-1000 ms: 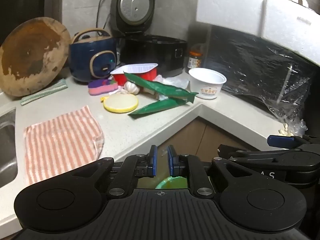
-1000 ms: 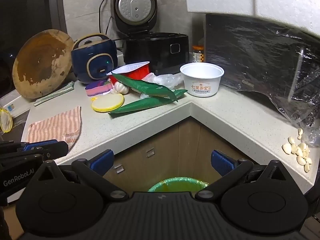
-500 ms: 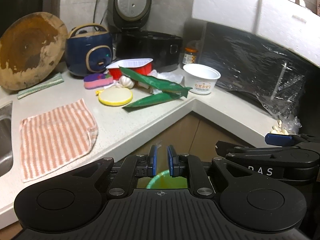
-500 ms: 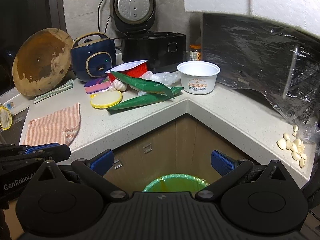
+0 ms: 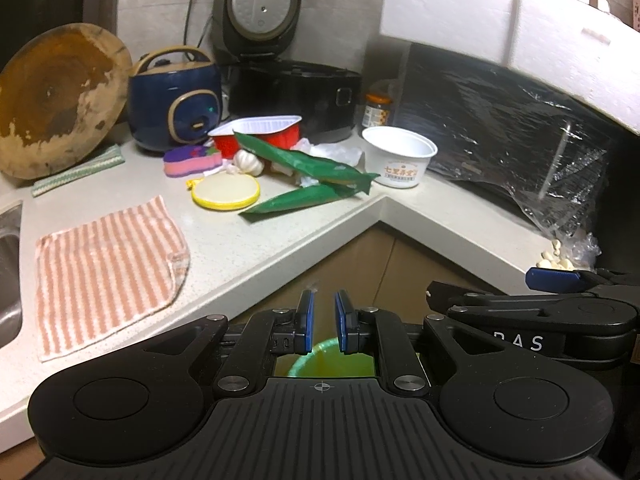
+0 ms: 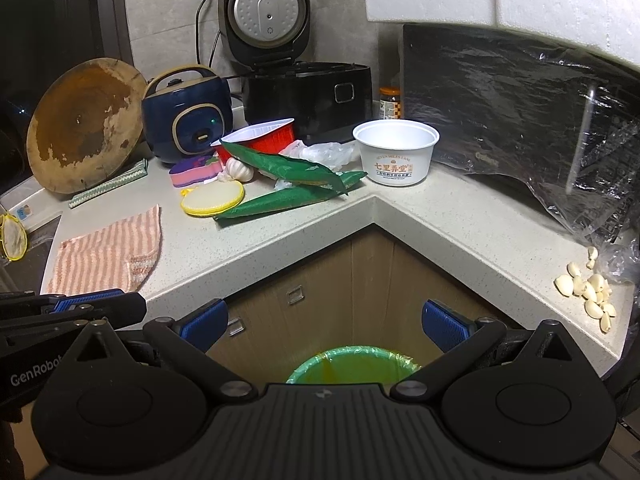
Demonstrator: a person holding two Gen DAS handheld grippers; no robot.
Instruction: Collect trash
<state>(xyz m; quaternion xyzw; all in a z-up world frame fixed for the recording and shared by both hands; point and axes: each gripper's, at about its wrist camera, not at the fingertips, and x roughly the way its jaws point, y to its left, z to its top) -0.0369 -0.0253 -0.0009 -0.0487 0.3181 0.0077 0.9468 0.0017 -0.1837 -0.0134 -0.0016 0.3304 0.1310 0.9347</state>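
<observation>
**Both tongs empty above the green-lined bin, trash waiting on the counter corner**

The left tongs (image 5: 324, 322) hang in front of the cabinet, and their blue pads stand close together with only a narrow gap. Nothing is between them. The right tongs (image 6: 324, 326) are spread wide, and they also hold nothing. Under both tongs, on the floor, is the bin with a green liner (image 6: 352, 364); its mouth shows between the arms of each tool.

The trash lies on the L-shaped counter (image 6: 304, 232), near its inner corner and well apart from both tongs. Two long green wrappers (image 6: 288, 170) are crossed there, one resting over the other. Just behind them stands a red tray with a white inside (image 6: 260, 138), tilted a little, and beside it is a crumpled clear plastic bag (image 6: 326, 154). A white paper bowl (image 6: 396, 152) with printed letters stands upright to the right of the wrappers.

Other things are also on the counter: a garlic bulb (image 6: 240, 170), a round yellow pad (image 6: 212, 200), a pink and purple sponge (image 6: 196, 174), a striped cloth (image 6: 108, 252), a blue rice cooker (image 6: 188, 114), a black cooker with its lid open (image 6: 308, 96) and a round wooden board (image 6: 86, 124) leaning at the wall. Loose garlic cloves (image 6: 588, 290) lie far on the right.
</observation>
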